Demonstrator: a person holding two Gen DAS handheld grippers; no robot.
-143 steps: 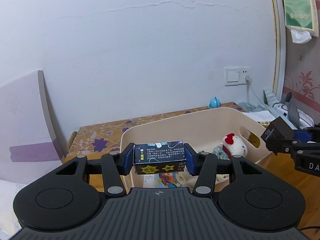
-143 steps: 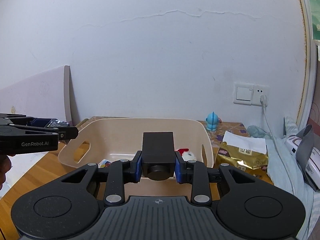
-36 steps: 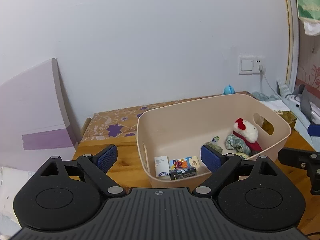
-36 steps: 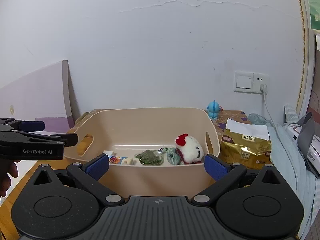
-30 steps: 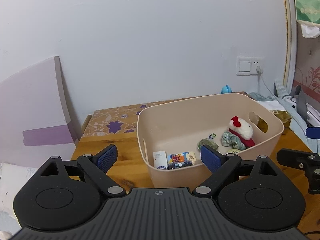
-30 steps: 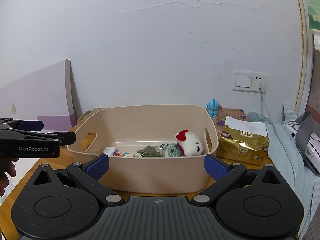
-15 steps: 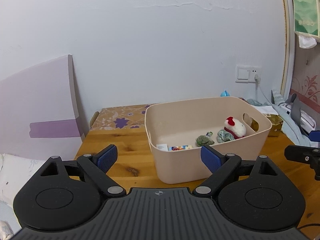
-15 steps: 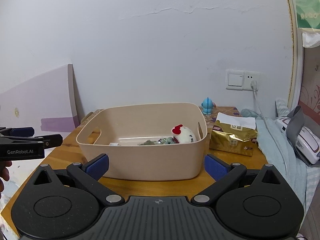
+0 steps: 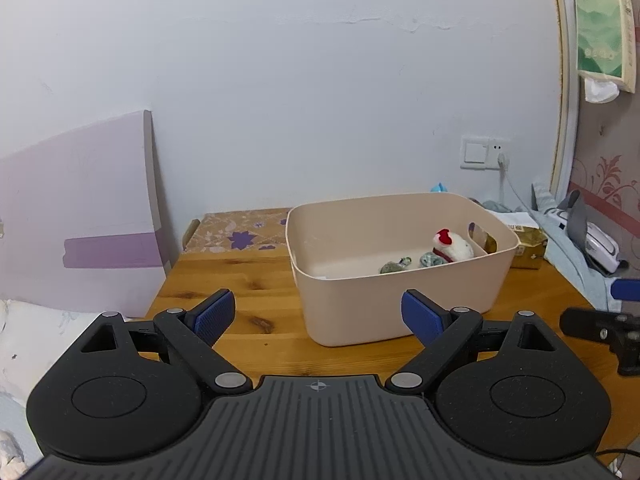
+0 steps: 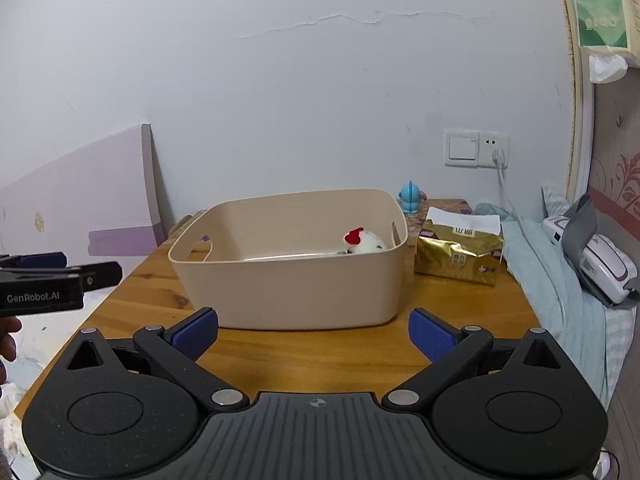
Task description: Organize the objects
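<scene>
A wooden table (image 10: 448,312) carries a beige plastic bin (image 10: 304,284) with handle cutouts. Inside the bin, by its right wall, lies a white plush toy (image 9: 454,246) with a red bow. In front of the bin, the left gripper (image 9: 318,316) and right gripper (image 10: 314,336) both gape wide, empty.

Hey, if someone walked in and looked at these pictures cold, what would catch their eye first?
Probably the big beige bin in the middle of the wooden table, with a white plush toy with a red bow poking above its rim at the far right. Next, the shiny gold packet just right of the bin, and the open left gripper and right gripper in front, both empty.
</scene>
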